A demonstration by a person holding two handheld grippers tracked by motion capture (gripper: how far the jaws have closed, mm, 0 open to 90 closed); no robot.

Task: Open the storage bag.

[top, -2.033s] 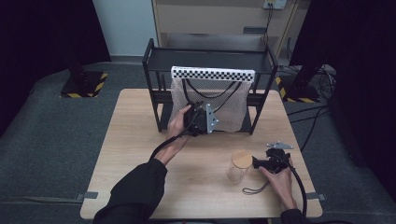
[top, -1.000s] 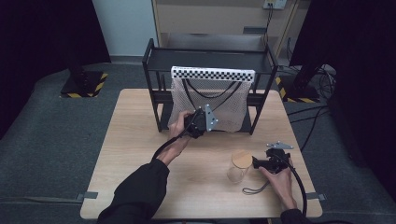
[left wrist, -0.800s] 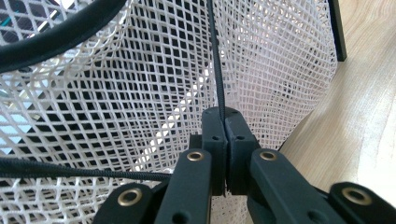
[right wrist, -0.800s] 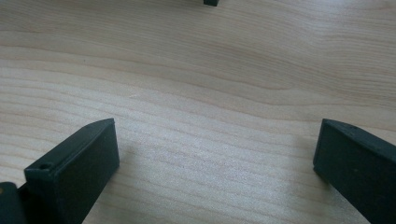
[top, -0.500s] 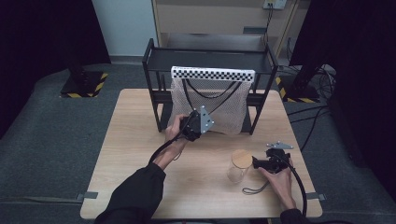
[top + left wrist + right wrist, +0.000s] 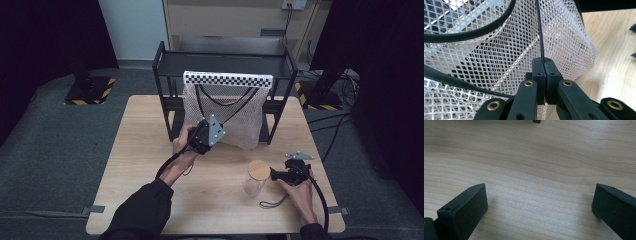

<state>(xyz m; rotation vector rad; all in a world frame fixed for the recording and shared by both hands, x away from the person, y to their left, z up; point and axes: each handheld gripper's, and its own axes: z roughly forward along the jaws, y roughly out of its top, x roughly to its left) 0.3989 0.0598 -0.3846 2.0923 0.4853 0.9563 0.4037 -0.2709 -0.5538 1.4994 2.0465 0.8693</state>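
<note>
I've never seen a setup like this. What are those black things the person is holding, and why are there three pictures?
No robot here: a person at a wooden table holds a pair of hand-worked tongs in each hand. The high view looks down from above. The other two pictures come from small cameras riding on the tongs, looking along their black jaws.

The left tongs are shut on the white mesh bag, which hangs from a black rack at the back of the table. Up close you see the netting and its black cord handles.

The right tongs rest beside a clear jar with a wooden lid, jaws open; their camera sees bare tabletop between them.
</note>
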